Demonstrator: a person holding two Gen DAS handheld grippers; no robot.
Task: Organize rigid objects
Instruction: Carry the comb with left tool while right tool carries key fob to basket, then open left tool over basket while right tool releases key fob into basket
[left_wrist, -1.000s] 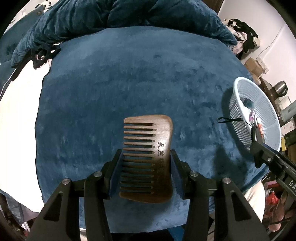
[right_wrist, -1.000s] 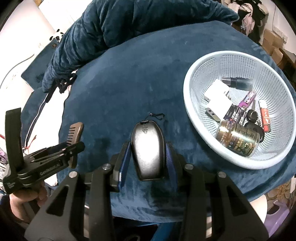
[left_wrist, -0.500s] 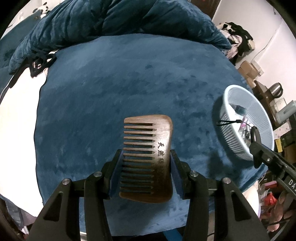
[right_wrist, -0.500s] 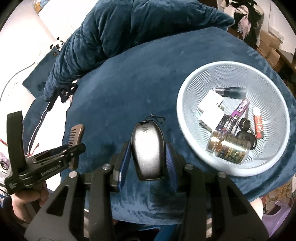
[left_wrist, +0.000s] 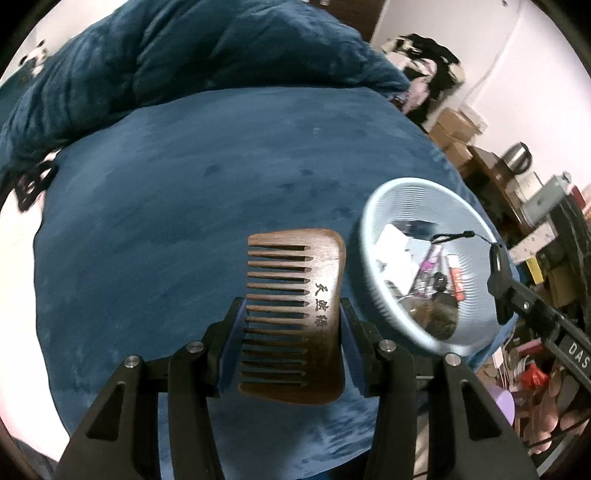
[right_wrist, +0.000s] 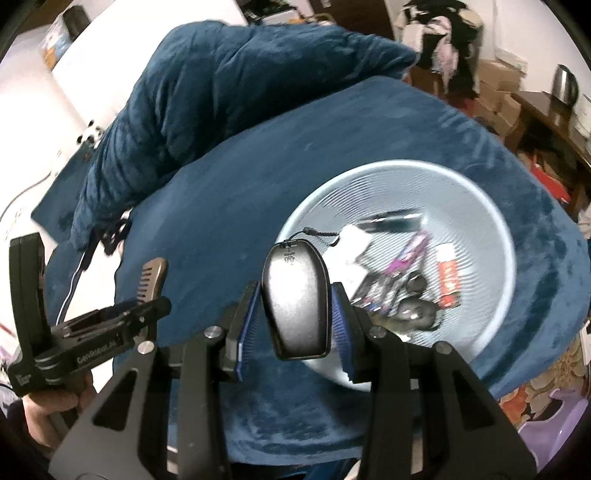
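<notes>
The left gripper (left_wrist: 291, 328) is clamped on a wooden wide-tooth comb (left_wrist: 295, 314), its 2 blue-padded fingers (left_wrist: 231, 343) pressing the comb's long edges, teeth pointing left in the left wrist view. 3 dark characters are stamped on the spine; a fourth mark below them is too faint to read. The comb hangs clear above the dark blue plush blanket (left_wrist: 184, 206), just left of the pale blue mesh basket (left_wrist: 373, 280).

The right gripper (right_wrist: 295, 317) is closed on a dark, glossy coffin-shaped fob (right_wrist: 297, 302) with a thin black cord (right_wrist: 317, 234) at its tip. The fob is held over the basket's near-left rim (right_wrist: 295, 221).

The basket's contents are smeared by motion blur. A white block (right_wrist: 354, 247), a purple strip (right_wrist: 406, 258), a red-and-white tube (right_wrist: 448, 284) and a round metallic tin (right_wrist: 417, 314) can be picked out; the rest is indistinct. The grippers' frames cover the basket's near rim.

In the right wrist view the comb shows edge-on, and the person's hand (right_wrist: 48, 410) beneath the left gripper is cut off by the picture's edge. A rumpled blue quilt (right_wrist: 229, 88) is heaped behind the blanket.
</notes>
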